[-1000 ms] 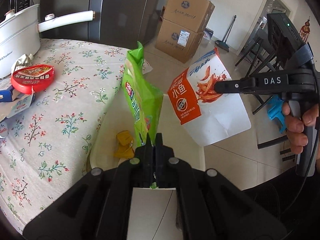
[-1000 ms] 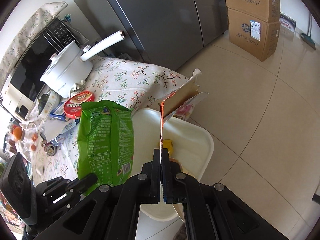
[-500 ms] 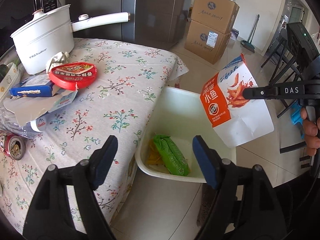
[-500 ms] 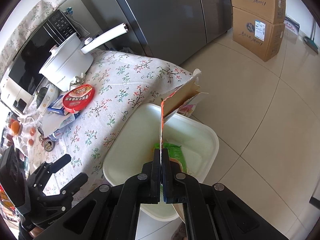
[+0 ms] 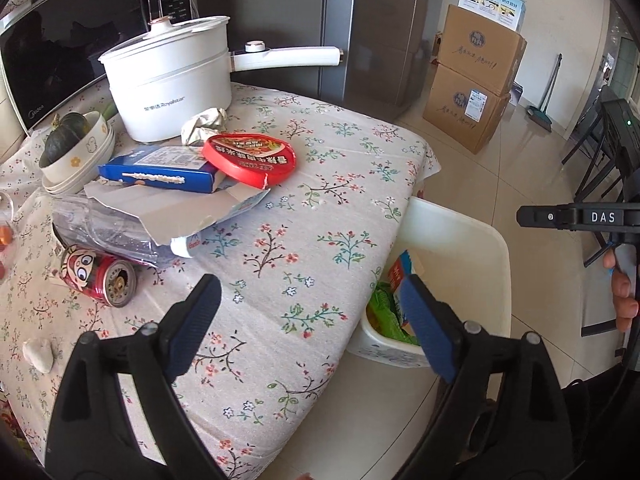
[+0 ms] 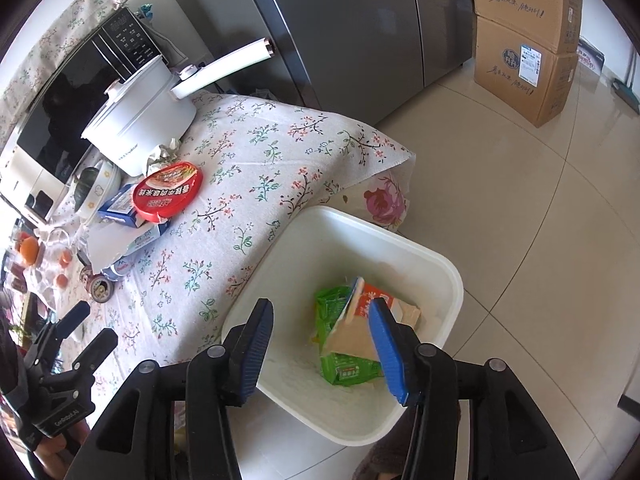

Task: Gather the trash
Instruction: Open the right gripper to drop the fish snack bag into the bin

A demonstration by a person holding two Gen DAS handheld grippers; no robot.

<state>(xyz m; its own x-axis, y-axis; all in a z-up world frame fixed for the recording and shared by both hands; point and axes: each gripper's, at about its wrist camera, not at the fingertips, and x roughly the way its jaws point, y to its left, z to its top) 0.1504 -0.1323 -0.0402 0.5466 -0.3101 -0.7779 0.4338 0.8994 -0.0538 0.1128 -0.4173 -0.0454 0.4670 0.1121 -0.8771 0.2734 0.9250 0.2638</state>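
A white bin (image 6: 400, 248) stands on the floor beside the table; it also shows in the left wrist view (image 5: 472, 240). Inside lie a green snack bag (image 6: 340, 368) and an orange-and-white carton (image 6: 376, 320). My right gripper (image 6: 320, 350) is open and empty above the bin. My left gripper (image 5: 308, 324) is open and empty over the table's near corner. On the floral tablecloth (image 5: 304, 208) lie a red lid (image 5: 248, 156), a blue box (image 5: 160, 172), torn cardboard (image 5: 172, 212), a clear plastic bottle (image 5: 104, 236), a red can (image 5: 100, 276) and crumpled paper (image 5: 204, 122).
A white electric pot (image 5: 168, 76) with a long handle, stacked bowls holding a squash (image 5: 76, 148) and a microwave (image 5: 80, 40) stand at the table's back. A steel fridge (image 6: 360, 32) and two stacked cardboard boxes (image 6: 524, 40) stand beyond. Tiled floor surrounds the bin.
Both grippers opened. The green bag dropped into the bin first, then the orange carton. My left gripper has swung back over the table.
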